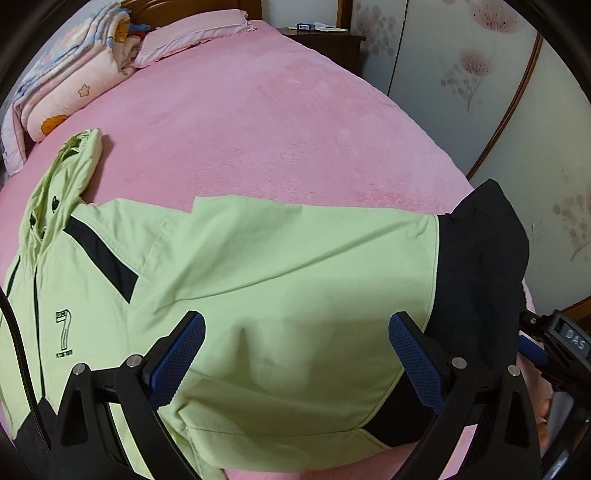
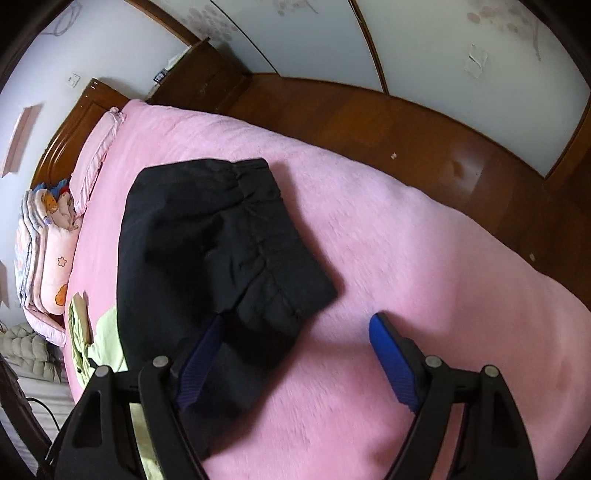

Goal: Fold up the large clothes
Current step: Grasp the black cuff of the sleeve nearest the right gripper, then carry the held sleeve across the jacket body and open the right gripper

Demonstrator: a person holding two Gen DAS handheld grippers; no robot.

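A light green jacket [image 1: 258, 280] with black panels lies flat on the pink bed [image 1: 258, 129], close to the near edge. Its long axis runs along that edge: the hood [image 1: 66, 173] points left, toward the folded quilt [image 1: 62, 85] and the pillow [image 1: 192, 33] at the headboard end, and the black hem [image 1: 480, 266] points right, toward the foot of the bed. A printed number 7 [image 1: 63, 332] sits on the chest, near the zipper, at the left of the left wrist view.

The left gripper [image 1: 297, 354] hangs over the green body of the jacket, its blue-padded fingers [image 1: 177, 362] spread wide apart with nothing between them. At the right edge of that view part of the other tool shows, just beside the black hem.

In the right wrist view the black hem section [image 2: 221, 251] lies wrinkled on the bed, with a strip of green jacket showing at its left side. The right gripper [image 2: 295, 328] is also released, fingers wide: its left finger [image 2: 199, 365] lies over the black cloth, though I cannot tell whether it touches, and its right finger [image 2: 395, 362] is over bare pink cover. A wooden floor [image 2: 369, 122] runs beyond the far edge of the bed.
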